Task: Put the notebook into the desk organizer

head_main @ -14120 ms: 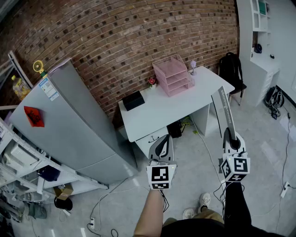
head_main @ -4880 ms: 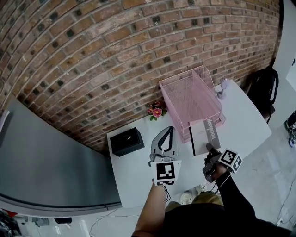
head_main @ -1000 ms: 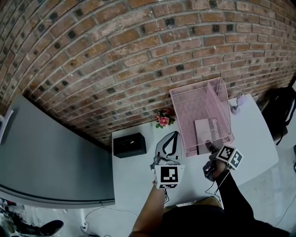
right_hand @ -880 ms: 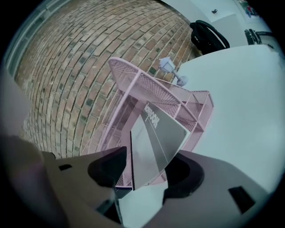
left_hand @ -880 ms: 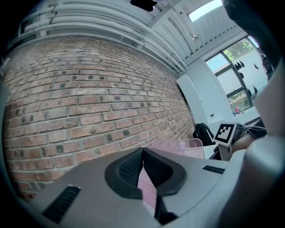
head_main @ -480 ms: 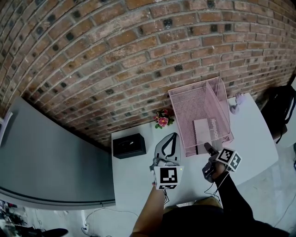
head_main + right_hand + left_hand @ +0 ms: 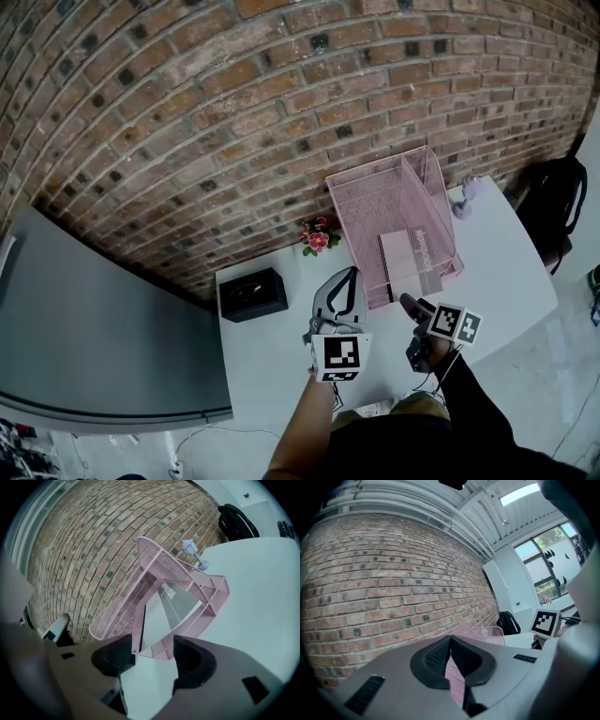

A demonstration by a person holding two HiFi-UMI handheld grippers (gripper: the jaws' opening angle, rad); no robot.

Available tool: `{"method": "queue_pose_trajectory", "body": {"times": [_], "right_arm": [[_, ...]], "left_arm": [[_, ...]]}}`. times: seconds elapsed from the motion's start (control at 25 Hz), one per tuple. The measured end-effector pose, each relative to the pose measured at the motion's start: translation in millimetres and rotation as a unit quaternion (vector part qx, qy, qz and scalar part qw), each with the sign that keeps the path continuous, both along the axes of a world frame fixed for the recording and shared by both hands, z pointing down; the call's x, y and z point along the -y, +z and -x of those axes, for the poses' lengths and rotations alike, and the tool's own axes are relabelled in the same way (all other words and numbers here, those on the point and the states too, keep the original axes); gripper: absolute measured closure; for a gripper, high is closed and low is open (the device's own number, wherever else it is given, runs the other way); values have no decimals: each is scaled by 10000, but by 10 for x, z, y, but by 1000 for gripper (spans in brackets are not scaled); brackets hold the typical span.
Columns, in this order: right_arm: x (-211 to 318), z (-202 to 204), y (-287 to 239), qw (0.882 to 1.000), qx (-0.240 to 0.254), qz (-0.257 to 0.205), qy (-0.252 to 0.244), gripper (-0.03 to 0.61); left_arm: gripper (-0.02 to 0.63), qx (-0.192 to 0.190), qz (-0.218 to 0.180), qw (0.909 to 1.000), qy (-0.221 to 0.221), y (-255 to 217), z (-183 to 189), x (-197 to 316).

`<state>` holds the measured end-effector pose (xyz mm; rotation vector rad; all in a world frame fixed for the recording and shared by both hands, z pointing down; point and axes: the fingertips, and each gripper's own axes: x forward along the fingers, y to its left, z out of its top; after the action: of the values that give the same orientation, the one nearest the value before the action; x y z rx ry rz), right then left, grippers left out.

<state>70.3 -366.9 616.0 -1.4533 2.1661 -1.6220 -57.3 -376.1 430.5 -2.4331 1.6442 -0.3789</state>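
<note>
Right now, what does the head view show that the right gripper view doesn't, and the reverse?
Head view only: the grey cabinet beside the desk and the person's forearms. Right gripper view only: the right gripper up close; its jaws have just been opening and stand wide apart with nothing between them. Both: the pink desk organizer, the notebook lying in it, the white desk and the brick wall.
</note>
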Motion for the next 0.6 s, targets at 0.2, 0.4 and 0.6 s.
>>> {"method": "queue_pose_trajectory", "body": {"times": [0.2,0.4,0.6], "right_arm": [[-186,71,-3,9952,-720,-331,-576,312],[-239,-33,-86,9598,-2398,-1024,-1039,497],[-189,-72,-99,9220,-3358,-1395,-1335,558]], "left_arm": [[598,-54,16,9999,98,18,-34,-105],[598,-88,55,9999,137,42,-43,-172],[598,-90,95,9999,95,78,-34,-184]]}}
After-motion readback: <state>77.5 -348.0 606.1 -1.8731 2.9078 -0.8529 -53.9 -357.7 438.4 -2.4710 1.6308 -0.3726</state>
